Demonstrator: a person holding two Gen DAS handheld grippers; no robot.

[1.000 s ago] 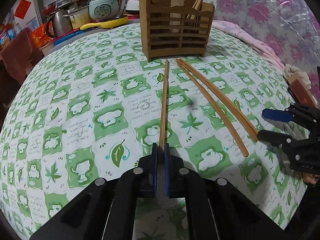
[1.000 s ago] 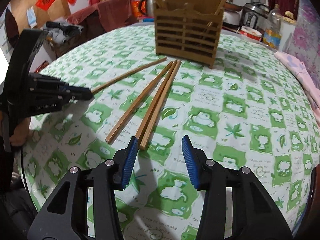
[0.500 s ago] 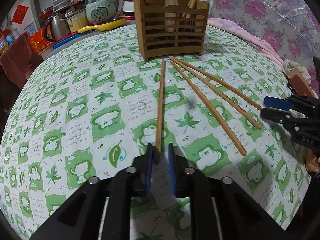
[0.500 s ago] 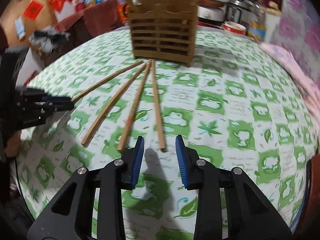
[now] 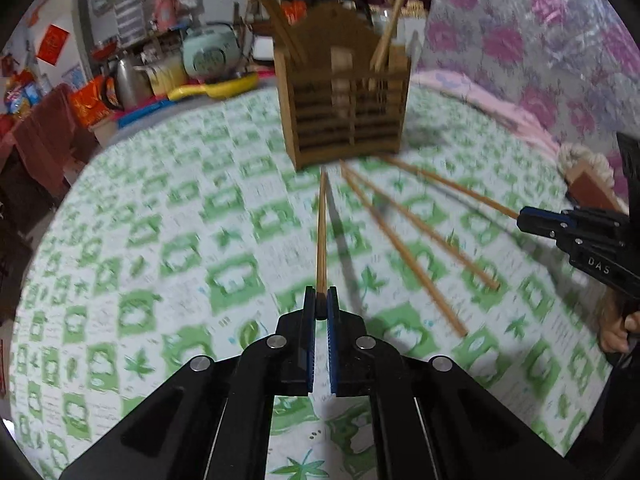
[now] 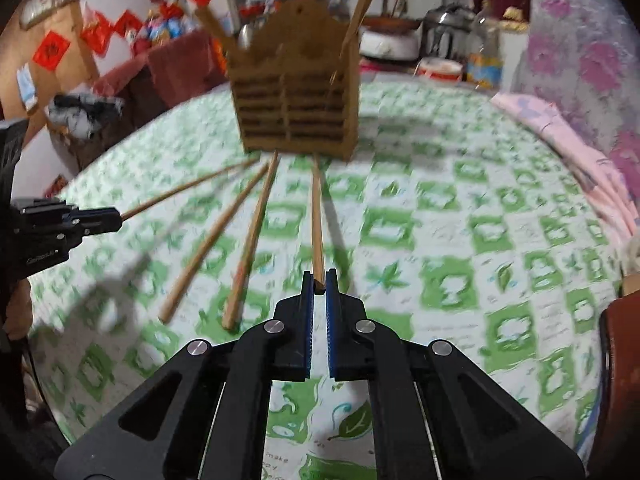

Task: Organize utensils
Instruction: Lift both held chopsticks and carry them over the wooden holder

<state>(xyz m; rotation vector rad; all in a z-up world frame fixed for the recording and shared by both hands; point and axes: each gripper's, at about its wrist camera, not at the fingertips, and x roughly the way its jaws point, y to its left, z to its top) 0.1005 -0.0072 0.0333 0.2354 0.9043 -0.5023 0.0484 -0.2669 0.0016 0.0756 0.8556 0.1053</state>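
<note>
1. While the left gripper (image 5: 321,300) pinches one chopstick (image 5: 321,232), the right gripper (image 6: 319,284) pinches another (image 6: 317,220)
2. Holder (image 5: 344,108) at twelve o'clock; two loose chopsticks (image 5: 404,256) between grippers
3. Cloth (image 5: 168,240) bare toward nine o'clock

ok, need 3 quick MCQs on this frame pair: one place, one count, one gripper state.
1. Where does the wooden utensil holder stand?
A. at the chopsticks' far ends
B. beside the right gripper
C. off the table

2. How many chopsticks lie loose on the tablecloth, held by no gripper?
A. none
B. two
C. four

3. What is the left gripper doing?
A. open over bare cloth
B. shut on a chopstick
C. shut on the holder

Answers:
1 A, the chopsticks point toward its base.
2 B, two lie free between the left-held chopstick and the one in the right gripper.
3 B, the pads pinch the stick's near end.
</note>
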